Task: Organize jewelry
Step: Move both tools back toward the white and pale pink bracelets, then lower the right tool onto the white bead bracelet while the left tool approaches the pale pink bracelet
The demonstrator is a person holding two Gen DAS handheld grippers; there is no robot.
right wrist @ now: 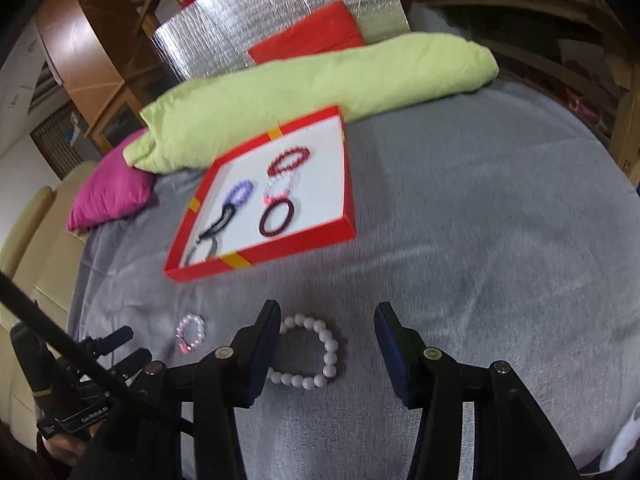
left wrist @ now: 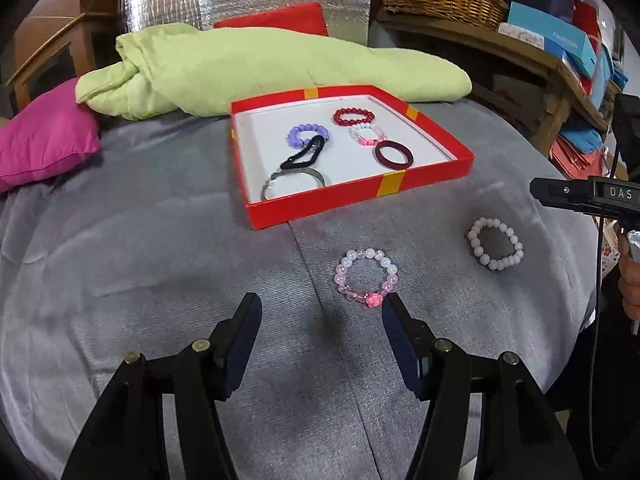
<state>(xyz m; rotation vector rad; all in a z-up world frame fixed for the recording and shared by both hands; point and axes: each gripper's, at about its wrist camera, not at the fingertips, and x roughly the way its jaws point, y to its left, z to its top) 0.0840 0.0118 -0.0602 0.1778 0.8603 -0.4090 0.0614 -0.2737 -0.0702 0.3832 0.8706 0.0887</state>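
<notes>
Through the left wrist camera I see my left tongs (left wrist: 320, 312) spread wide and holding nothing, low over the grey cloth (left wrist: 160, 280) that covers the surface. A pink beaded bracelet (left wrist: 366, 276) lies flat on the cloth just ahead of them; its bright pink rose bead sits right at the tip of the right-hand finger (left wrist: 394, 312), and I cannot tell whether they touch. Further to the right a white beaded bracelet (left wrist: 495, 249) lies on the cloth, well apart from the pink one. Beyond both stands the red box (left wrist: 360, 196) with a white floor. Inside it I count a red beaded bracelet (left wrist: 354, 116), a clear pink bracelet (left wrist: 367, 135), a dark maroon bangle (left wrist: 394, 155), a purple beaded bracelet (left wrist: 307, 136), a black hair tie (left wrist: 301, 155) and a silver bangle (left wrist: 292, 184). A green pillow (left wrist: 260, 68) lies behind the box. The right tongs show at the right edge only partly.

Through the right wrist camera my right tongs (right wrist: 327, 320) are also open and empty, just above the white beaded bracelet (right wrist: 312, 354), whose left side is hidden behind the left finger (right wrist: 264, 340). The pink beaded bracelet (right wrist: 191, 332) lies to the left, near the left tongs (right wrist: 120, 346). The red box (right wrist: 304, 240) sits ahead, blurred.
</notes>
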